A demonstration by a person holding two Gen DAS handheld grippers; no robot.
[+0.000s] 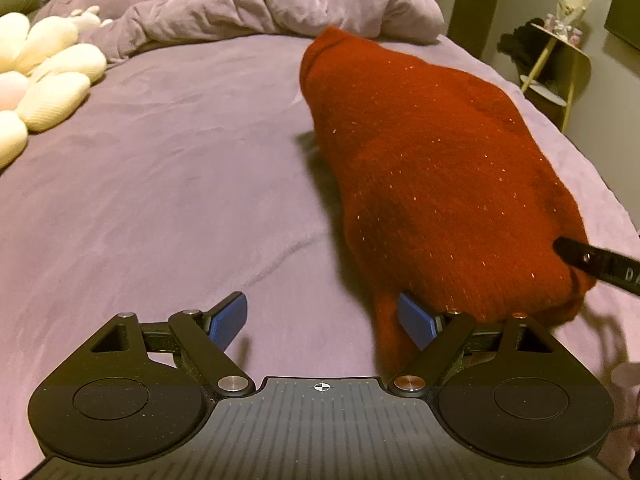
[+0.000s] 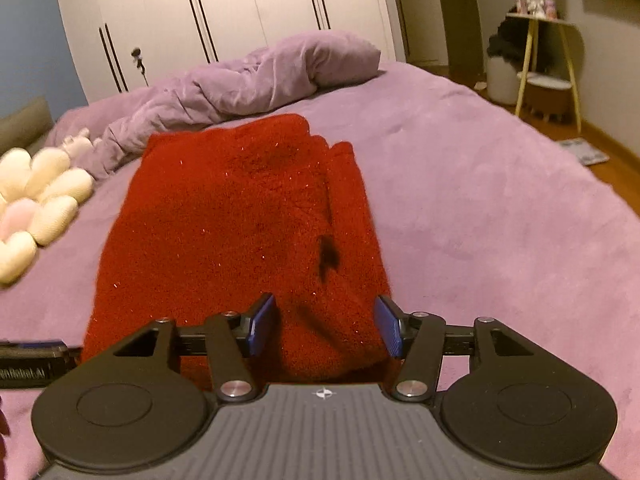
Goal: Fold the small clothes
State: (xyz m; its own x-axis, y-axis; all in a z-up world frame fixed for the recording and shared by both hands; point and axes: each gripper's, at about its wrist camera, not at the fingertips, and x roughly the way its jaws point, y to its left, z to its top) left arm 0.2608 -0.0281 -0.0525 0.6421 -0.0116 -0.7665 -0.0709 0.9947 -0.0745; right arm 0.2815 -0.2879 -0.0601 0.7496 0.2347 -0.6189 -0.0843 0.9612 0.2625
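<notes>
A red knit garment with glitter flecks lies folded lengthwise on the purple bed, stretching away from me; it also shows in the right wrist view. My left gripper is open, low over the sheet, its right blue pad touching the garment's near left edge. My right gripper is open over the garment's near right end, jaws on either side of a fold; its finger also shows at the right edge of the left wrist view. A small dark mark sits on the fabric.
A crumpled purple duvet lies at the far end of the bed. Cream plush toys lie at the left. A yellow side table and wooden floor are beyond the right bed edge. White wardrobes stand behind.
</notes>
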